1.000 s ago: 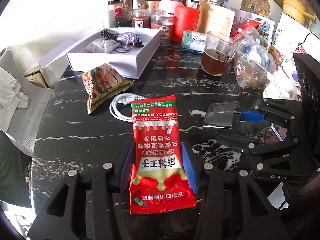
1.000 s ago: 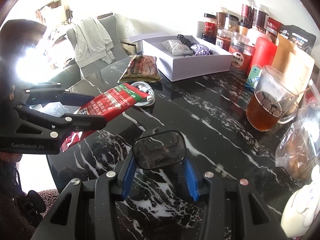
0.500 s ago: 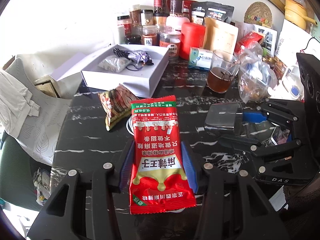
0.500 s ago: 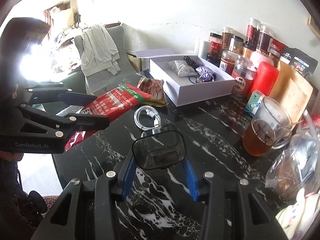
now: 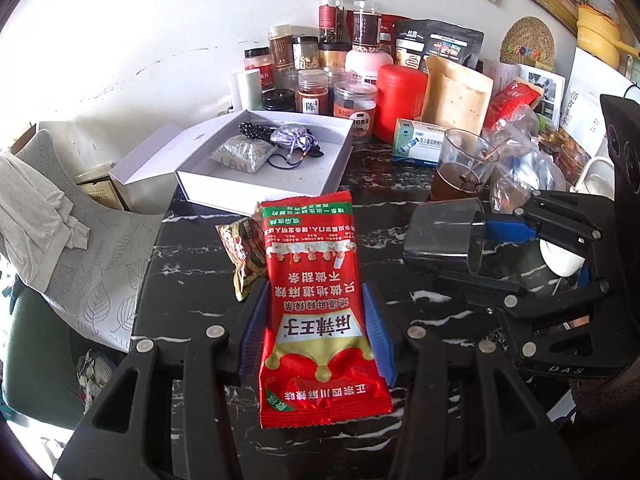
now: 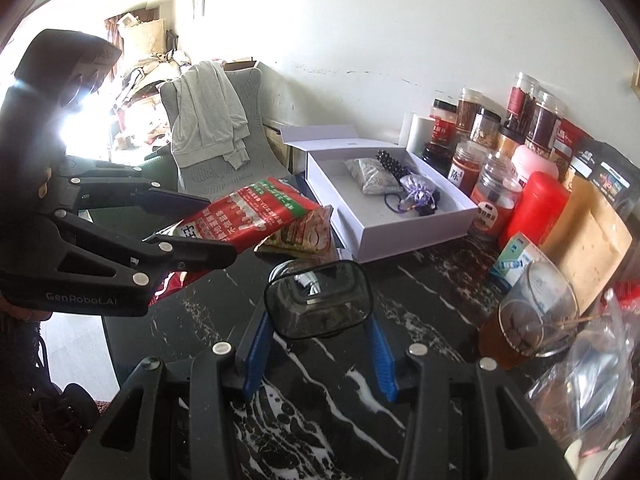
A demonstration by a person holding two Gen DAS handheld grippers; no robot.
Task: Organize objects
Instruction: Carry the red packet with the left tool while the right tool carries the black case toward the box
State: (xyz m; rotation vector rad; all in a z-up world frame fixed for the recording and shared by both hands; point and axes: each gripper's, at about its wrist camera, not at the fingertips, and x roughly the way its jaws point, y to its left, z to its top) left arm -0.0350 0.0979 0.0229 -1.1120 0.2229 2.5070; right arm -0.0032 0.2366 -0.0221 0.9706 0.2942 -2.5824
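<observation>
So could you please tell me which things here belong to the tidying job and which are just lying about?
In the job:
- red foil snack packet, clamped in left gripper
- smoky clear plastic tub, clamped in right gripper
- open white cardboard box

Lying about:
- glass mug of brown tea
- red plastic canister
- brown paper pouch

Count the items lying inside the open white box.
3 visible in the white box: a grey patterned pouch at its left, a black beaded string along the back, and a purple drawstring pouch beside it. Smaller things may hide beneath.
</observation>
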